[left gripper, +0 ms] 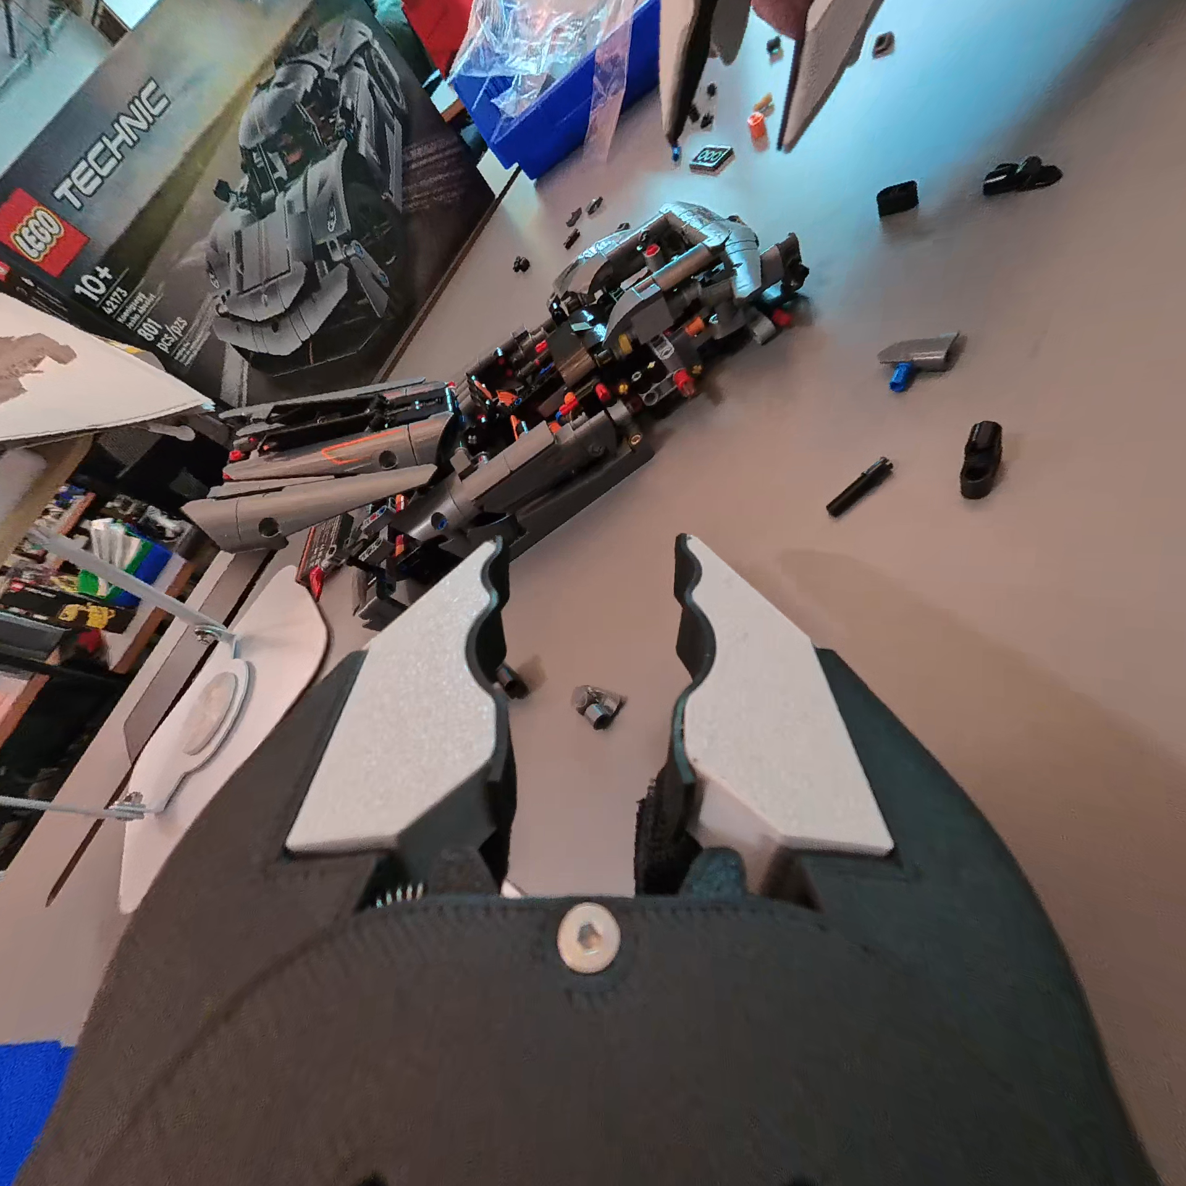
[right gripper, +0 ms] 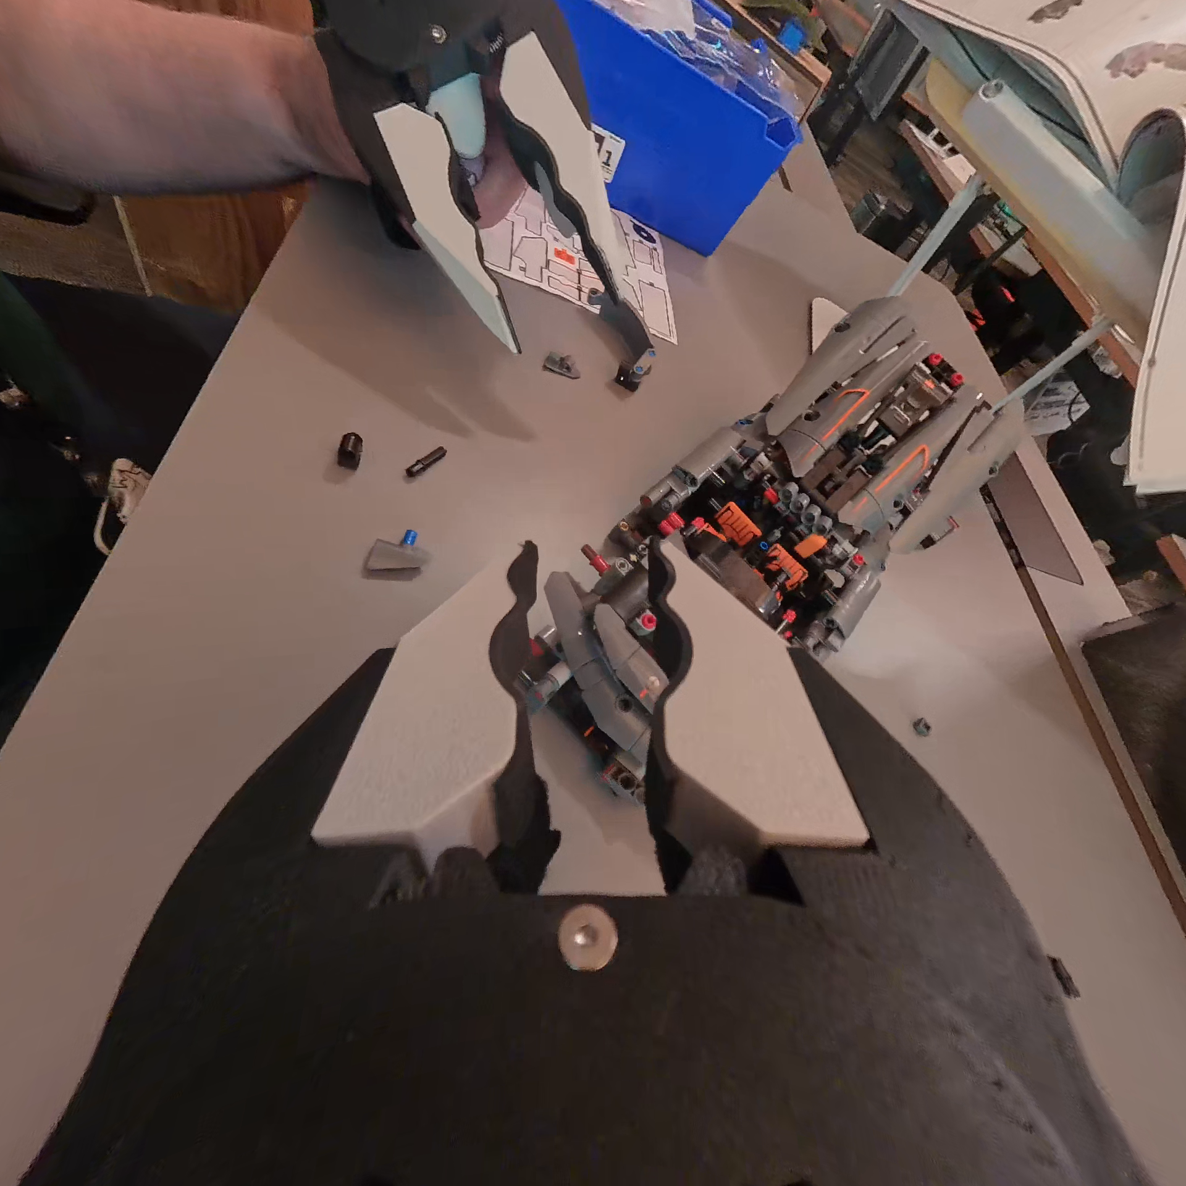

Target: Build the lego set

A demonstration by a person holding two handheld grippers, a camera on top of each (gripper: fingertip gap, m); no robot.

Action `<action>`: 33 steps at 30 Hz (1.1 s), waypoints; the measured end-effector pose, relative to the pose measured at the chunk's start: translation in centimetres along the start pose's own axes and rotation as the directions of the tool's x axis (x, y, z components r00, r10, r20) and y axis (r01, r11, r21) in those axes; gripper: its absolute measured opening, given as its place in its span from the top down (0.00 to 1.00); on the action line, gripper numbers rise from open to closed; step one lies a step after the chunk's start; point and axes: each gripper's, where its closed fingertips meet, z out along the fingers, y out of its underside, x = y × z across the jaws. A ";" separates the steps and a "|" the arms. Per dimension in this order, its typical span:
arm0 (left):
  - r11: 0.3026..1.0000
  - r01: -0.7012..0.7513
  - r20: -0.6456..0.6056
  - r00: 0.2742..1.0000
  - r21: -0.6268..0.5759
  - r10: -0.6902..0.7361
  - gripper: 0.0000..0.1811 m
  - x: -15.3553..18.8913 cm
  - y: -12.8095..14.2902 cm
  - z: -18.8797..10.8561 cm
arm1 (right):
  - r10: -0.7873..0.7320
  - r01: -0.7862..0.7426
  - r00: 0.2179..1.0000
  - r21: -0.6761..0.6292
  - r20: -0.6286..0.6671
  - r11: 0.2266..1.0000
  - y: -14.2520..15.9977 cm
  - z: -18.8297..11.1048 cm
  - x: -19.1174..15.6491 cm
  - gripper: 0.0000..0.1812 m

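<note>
Left gripper [left gripper: 590, 577]: jaws apart, holding nothing. It hangs low over the grey table [left gripper: 898, 706], with a small grey connector [left gripper: 598, 706] lying on the surface between the fingers and a short black pin [left gripper: 511, 679] just beside the inner edge of one finger.

Right gripper [right gripper: 590, 565]: jaws apart, nothing clamped. Its fingers straddle the nose end of the model car [right gripper: 802, 500] from above. Whether the pads touch the bodywork cannot be determined from either view.

Location of the workpiece: the model car rests on the table, between the two grippers, near the upright product box [left gripper: 244, 212] and a blue bin [left gripper: 577, 103] containing clear plastic bags.

Assembly status, as judged from the present state:
- Chassis is assembled along its full length.
- Grey body panels are fitted at the front and along the rear fins.
- The middle section is open, with orange, red and black internals exposed.
- No wheels are visible on the model.

Parts not yet fitted lie loose and well apart on the table:
- a grey panel with a blue pin [left gripper: 918, 356];
- a black axle [left gripper: 859, 486];
- a black curved piece [left gripper: 980, 459];
- several small black and orange pieces near the bin.

A sticker sheet [right gripper: 577, 263] lies flat near the bin; some positions on it appear unused.

Estimated progress: well past the midpoint. Remaining work appears to be the centre covering, the loose panels and the outstanding stickers.
</note>
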 end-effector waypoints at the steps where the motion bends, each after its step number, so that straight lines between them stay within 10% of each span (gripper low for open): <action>1: 1.000 -0.010 0.017 1.000 -0.003 0.010 0.73 -0.2 0.1 -0.1 | 0.013 -0.013 1.000 0.004 0.000 1.000 0.2 -0.1 0.2 0.82; 23: 0.997 0.069 0.056 0.996 0.035 -0.071 0.75 -1.8 0.2 -1.2 | 0.118 -0.098 0.976 0.114 -0.184 0.989 -0.6 -3.9 4.4 0.79; 33: 0.997 0.077 0.038 0.996 0.018 -0.077 0.75 -1.8 0.5 -0.8 | 0.251 -0.342 0.815 -0.084 -0.523 0.936 1.5 -13.2 5.2 0.74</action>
